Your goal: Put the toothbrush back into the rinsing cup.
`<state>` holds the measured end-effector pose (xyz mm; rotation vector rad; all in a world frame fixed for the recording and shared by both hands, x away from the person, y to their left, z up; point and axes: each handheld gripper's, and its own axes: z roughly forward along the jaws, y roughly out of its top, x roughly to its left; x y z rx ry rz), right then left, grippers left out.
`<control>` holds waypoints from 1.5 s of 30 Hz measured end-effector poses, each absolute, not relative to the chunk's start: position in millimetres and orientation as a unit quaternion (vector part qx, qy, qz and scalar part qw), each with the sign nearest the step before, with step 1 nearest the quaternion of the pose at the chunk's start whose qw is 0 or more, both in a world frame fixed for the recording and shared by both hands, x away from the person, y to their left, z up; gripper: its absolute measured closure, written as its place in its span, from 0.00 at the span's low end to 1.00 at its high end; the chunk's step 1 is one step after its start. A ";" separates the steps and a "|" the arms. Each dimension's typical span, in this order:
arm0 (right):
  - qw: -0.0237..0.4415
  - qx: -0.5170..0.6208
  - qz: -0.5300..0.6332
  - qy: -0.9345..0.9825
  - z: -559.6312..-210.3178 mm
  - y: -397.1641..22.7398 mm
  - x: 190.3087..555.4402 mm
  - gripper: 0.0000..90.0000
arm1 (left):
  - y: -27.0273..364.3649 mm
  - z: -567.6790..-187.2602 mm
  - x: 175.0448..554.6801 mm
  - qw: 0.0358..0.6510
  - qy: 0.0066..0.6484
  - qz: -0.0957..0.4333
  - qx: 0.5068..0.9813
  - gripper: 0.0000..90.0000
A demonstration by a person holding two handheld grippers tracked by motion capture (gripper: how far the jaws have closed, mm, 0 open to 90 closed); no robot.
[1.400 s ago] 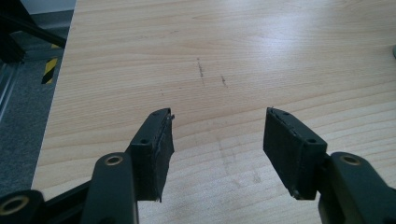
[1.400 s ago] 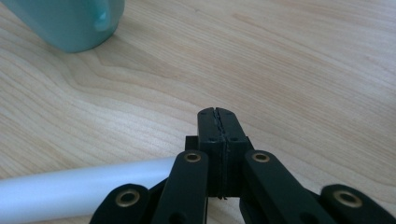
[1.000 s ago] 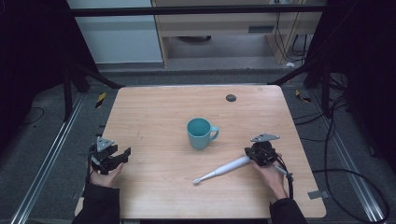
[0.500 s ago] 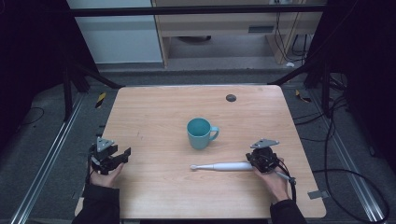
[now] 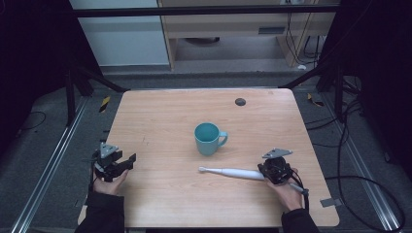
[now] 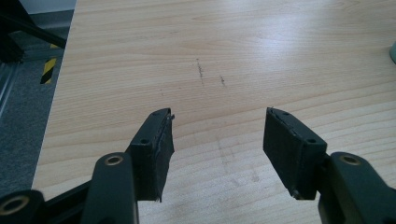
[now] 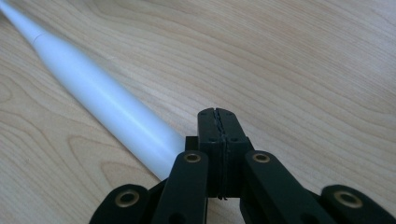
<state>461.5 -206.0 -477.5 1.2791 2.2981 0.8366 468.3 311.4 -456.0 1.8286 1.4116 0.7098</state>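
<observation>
A white tapered toothbrush [image 5: 233, 172] lies flat on the wooden table [image 5: 160, 116], in front of a teal mug [image 5: 208, 139] that stands upright with its handle to the right. My right gripper [image 5: 272, 170] is at the thick end of the toothbrush. In the right gripper view its jaws [image 7: 217, 112] are shut pad to pad, and the toothbrush [image 7: 102, 100] runs along their left side, not between them. My left gripper [image 5: 127, 161] rests near the table's left front edge. It stands open [image 6: 219, 116] over bare wood.
A small dark round spot [image 5: 240, 101] sits near the table's far edge. The mug's rim [image 6: 393, 51] peeks in at the right of the left gripper view. Cables and metal frame rails lie on the floor around the table.
The toothbrush has swung from a slant to nearly level across the table, its thin tip moving away from the person. The right gripper shifted slightly nearer the person. The left gripper stayed put.
</observation>
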 end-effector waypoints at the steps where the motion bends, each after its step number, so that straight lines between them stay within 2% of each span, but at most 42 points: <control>1: 0.191 0.453 0.297 0.819 -477.4 -205.8 460.6 1.00 | 311.6 -456.1 468.2 0.354 0.546 0.275 0.708 0.47; 22: 0.181 0.445 0.298 0.825 -478.0 -207.7 442.2 0.99 | 311.7 -455.7 468.0 0.354 0.546 0.275 0.708 0.47; 25: 0.188 0.444 0.300 0.823 -473.8 -209.0 443.3 0.97 | 311.9 -455.9 468.4 0.356 0.546 0.274 0.707 0.47; 29: 0.205 0.434 0.314 0.819 -458.7 -213.0 447.2 0.87 | 312.6 -456.6 469.1 0.355 0.546 0.274 0.708 0.47; 33: 0.206 0.431 0.326 0.816 -448.2 -214.0 449.7 0.82 | 313.1 -456.9 470.2 0.354 0.546 0.273 0.708 0.47; 34: 0.207 0.427 0.332 0.815 -441.4 -213.6 451.0 0.78 | 312.7 -456.9 470.2 0.354 0.545 0.273 0.709 0.47; 45: 0.186 0.402 0.320 0.837 -426.4 -208.5 457.2 0.60 | 312.0 -457.2 471.2 0.351 0.545 0.272 0.712 0.46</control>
